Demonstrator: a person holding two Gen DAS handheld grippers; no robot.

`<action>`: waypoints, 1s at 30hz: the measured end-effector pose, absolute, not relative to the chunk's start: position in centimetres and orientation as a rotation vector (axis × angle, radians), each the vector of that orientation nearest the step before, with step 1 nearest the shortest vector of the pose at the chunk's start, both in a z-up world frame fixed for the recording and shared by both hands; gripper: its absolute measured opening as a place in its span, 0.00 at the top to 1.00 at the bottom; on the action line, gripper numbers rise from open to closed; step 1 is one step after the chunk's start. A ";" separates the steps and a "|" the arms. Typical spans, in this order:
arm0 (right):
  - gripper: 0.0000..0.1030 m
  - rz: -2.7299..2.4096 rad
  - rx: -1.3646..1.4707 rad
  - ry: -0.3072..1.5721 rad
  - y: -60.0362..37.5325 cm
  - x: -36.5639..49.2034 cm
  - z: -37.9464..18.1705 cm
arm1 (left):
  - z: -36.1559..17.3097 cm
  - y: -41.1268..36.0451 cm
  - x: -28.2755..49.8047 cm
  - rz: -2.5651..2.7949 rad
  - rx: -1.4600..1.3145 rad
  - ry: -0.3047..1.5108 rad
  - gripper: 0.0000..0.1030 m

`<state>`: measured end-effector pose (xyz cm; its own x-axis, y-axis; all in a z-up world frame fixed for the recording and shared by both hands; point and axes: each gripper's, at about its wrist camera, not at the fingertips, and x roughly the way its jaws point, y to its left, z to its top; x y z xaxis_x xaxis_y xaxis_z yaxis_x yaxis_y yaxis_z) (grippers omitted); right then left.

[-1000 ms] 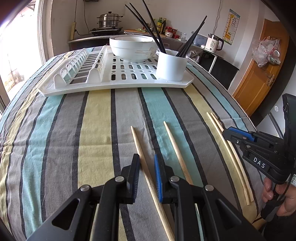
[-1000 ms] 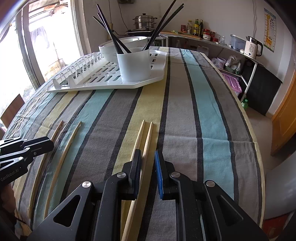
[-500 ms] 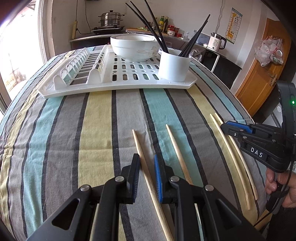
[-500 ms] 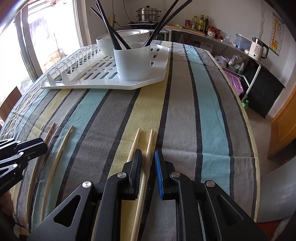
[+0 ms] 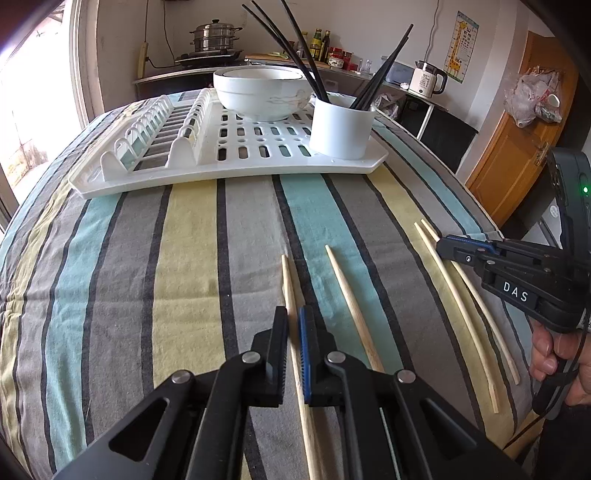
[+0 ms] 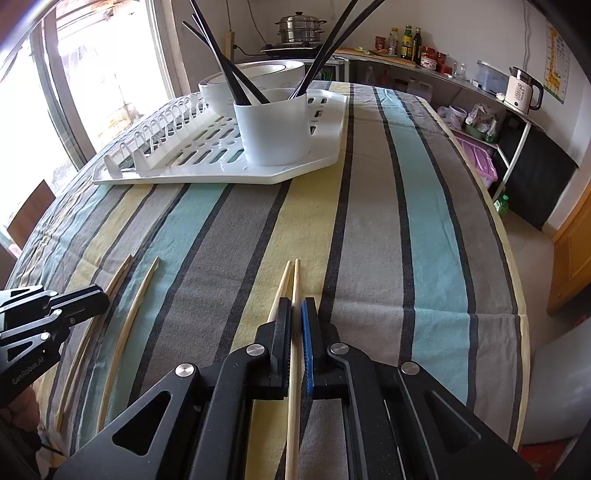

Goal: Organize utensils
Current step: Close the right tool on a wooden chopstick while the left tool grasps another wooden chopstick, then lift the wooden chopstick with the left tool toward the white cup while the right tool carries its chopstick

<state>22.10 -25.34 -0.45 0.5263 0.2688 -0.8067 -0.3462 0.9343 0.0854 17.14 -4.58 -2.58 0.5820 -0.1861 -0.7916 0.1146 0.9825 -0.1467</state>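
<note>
Striped tablecloth [image 5: 184, 258] bears slim pale wooden chopsticks [image 5: 351, 306].

A kettle [image 5: 426, 82] and steamer pot [image 5: 213, 36] sit behind.

Daylit, sharp frames; strong fisheye bend.
Light enters from the window [image 6: 92, 81] left of the dish rack [image 6: 207, 155], blown out white there. Striped tablecloth [image 5: 184, 258] evenly lit, shadows soft. Table edges bow outward; corners vignette black. Far counter detail perhaps slightly soft.
</note>
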 end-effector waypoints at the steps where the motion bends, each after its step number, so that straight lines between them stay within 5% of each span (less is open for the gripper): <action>1: 0.95 0.369 -0.082 0.943 -25.5 22.1 -0.3 | -2.5 -4.5 17.2 -0.182 -0.088 0.934 0.94; 19: 0.95 0.397 0.030 0.825 -27.5 21.2 4.3 | 3.0 -3.4 16.8 -0.231 -0.104 0.808 0.94; 30: 0.94 0.338 -0.053 0.999 -27.1 22.8 -0.9 | -2.0 -3.5 19.2 -0.190 -0.088 0.988 0.94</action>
<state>22.81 -27.11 -0.86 0.4940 0.2542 -0.8314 -0.3025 0.9468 0.1098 19.21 -3.53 -1.99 0.5357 -0.1997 -0.8205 0.1194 0.9798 -0.1604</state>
